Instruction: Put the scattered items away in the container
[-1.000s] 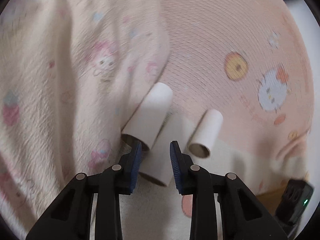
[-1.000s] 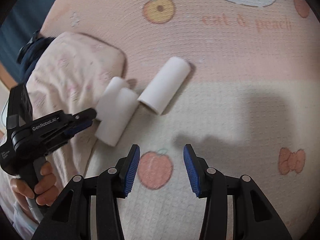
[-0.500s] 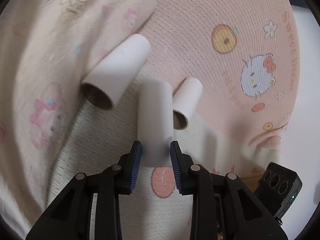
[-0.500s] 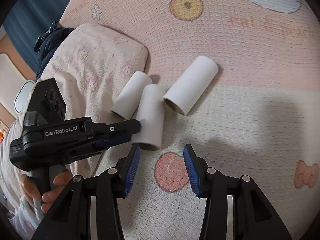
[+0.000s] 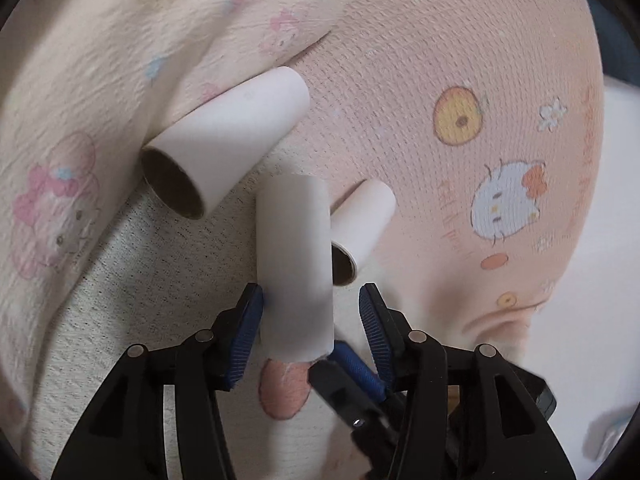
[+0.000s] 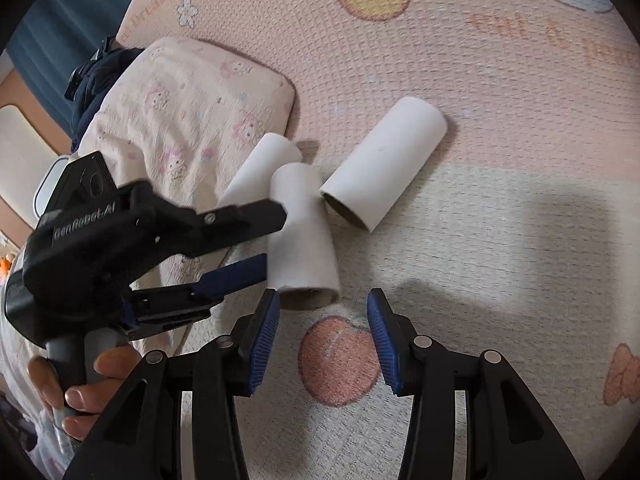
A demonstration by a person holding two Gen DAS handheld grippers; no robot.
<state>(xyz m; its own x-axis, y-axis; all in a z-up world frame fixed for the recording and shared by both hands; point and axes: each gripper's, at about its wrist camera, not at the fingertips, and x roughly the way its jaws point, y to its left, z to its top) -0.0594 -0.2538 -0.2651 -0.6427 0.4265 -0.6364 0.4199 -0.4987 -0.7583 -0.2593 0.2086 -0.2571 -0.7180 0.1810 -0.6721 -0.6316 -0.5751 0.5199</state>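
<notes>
Three white cardboard tubes lie on the pink cartoon-print mat (image 6: 500, 60), just right of a pale pillow (image 6: 180, 112). My left gripper (image 5: 311, 322) straddles the middle tube (image 5: 294, 264); its jaws are opening, the left pad at the tube's wall, the right pad clear of it, so the tube sits between them unclamped, its near end down by the peach print (image 6: 338, 360). The far-left tube (image 5: 228, 148) lies against the pillow's edge; the right tube (image 5: 362, 224) rests just beside the middle one, touching or nearly so. My right gripper (image 6: 323, 334) hovers over the peach print with jaws apart and nothing between them, its left pad close to the middle tube's near rim.

By my reckoning these tubes are featherlight, hollow and thin-walled: stiff along their length, easily crushed across it, and quick to roll. I judge the best hold is across the middle of the barrel, squeezed gently, or one finger inside an open end. No container shows in either view.
</notes>
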